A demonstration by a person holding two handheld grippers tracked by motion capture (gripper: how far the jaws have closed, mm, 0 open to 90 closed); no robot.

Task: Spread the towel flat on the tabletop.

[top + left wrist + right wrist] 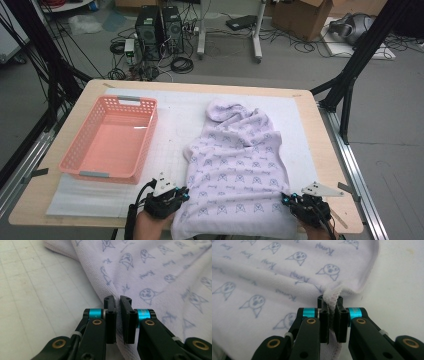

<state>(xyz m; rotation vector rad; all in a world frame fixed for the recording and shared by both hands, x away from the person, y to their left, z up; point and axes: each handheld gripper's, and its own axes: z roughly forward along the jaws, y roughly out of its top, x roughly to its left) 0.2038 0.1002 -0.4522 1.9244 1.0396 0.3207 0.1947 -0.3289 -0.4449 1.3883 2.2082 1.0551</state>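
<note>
Towel (pixel 235 165) pinched at both near corners: right gripper (pixel 332 305) has the hem bunched between closed jaws, left gripper (pixel 117 305) closed on a thin fold of edge. Cloth lies rumpled on the mat (pixel 185 112), by the desk's near edge, right of the pink basket (pixel 112 137). Risk, I'd say: left bite looks shallow, could slip on lifting; uneven pull would skew it.

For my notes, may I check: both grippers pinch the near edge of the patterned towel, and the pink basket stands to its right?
Not quite: the pink basket stands left of the patterned towel, as the high view shows. Left gripper and right gripper do pinch its near edge.
</note>
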